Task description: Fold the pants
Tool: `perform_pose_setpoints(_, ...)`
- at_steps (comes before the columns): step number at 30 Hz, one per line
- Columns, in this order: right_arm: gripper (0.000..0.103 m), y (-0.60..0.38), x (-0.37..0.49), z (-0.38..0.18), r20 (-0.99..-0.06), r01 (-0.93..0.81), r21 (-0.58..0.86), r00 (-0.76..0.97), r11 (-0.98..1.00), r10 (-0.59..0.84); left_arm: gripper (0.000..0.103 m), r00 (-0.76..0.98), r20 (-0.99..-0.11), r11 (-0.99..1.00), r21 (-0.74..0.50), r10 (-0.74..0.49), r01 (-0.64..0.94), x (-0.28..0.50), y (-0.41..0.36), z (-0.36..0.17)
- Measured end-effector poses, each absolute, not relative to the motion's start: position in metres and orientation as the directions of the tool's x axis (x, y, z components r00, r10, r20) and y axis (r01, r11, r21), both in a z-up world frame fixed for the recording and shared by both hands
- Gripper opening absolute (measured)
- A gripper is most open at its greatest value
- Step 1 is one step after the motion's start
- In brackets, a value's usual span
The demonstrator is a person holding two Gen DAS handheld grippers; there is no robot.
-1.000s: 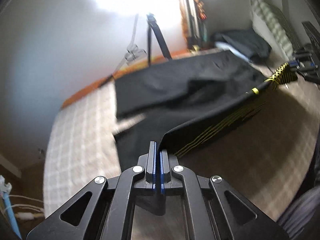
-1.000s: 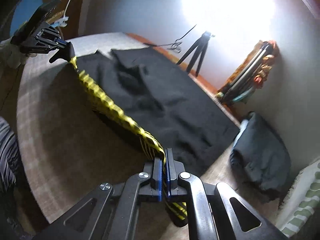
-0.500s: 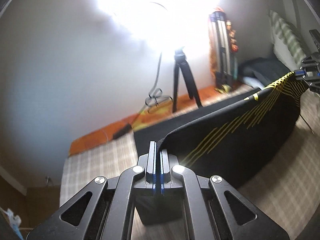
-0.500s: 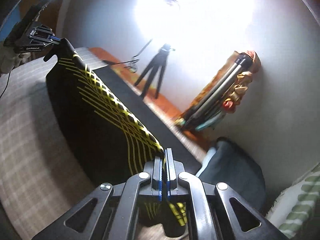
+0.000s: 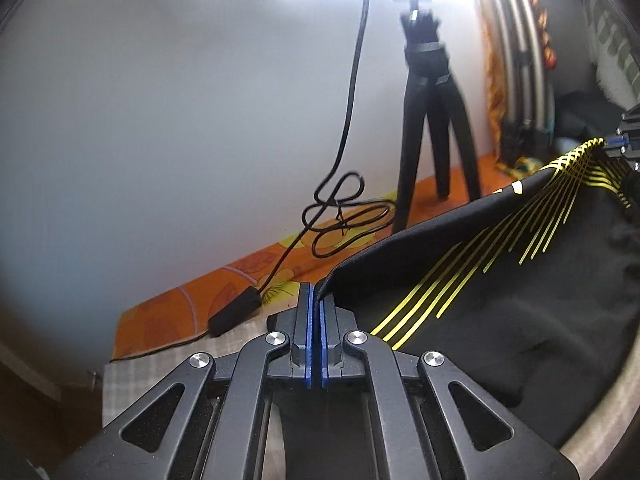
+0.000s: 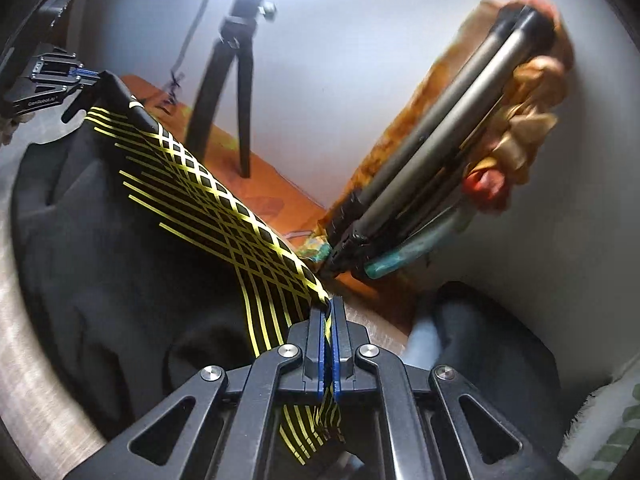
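The black pants (image 5: 500, 296) with yellow stripes hang stretched between my two grippers above the bed. My left gripper (image 5: 315, 294) is shut on one end of the raised edge. My right gripper (image 6: 329, 308) is shut on the other end, where the yellow lattice pattern (image 6: 224, 216) runs into its jaws. Each gripper shows in the other's view: the right one at the far right (image 5: 624, 144), the left one at the upper left (image 6: 86, 74). The rest of the pants (image 6: 80, 248) droops below the held edge.
A black tripod (image 5: 432, 120) stands on the orange sheet (image 5: 180, 312) by the grey wall, with a coiled cable (image 5: 344, 220) and adapter (image 5: 236, 314). A folded stand wrapped in cloth (image 6: 460, 152) leans on the wall. A dark garment (image 6: 492, 340) lies at right.
Both grippers have carried the held edge of the pants forward toward the wall and tripod. The pants now fold over themselves, and the wall and tripod look much nearer.
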State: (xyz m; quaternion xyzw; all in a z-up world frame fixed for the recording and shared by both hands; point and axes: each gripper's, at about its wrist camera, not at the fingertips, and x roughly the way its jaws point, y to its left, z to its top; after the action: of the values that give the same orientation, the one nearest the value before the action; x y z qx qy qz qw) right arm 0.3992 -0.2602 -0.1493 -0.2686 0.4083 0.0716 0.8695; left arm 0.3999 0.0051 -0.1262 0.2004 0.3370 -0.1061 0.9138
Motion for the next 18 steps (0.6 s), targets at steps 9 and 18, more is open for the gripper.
perform_pose_setpoints(9, 0.000, -0.269, 0.428, -0.191, -0.799, -0.336, -0.376, 0.589, 0.864, -0.118, 0.002, 0.707, -0.707, 0.887, 0.313, -0.020, 0.339, 0.420, -0.008, -0.158)
perform_pose_setpoints(18, 0.030, -0.271, 0.439, -0.202, -0.798, -0.293, -0.394, 0.580, 0.871, -0.165, 0.016, 0.712, -0.700, 0.899, 0.341, 0.047, 0.275, 0.416, 0.003, -0.156)
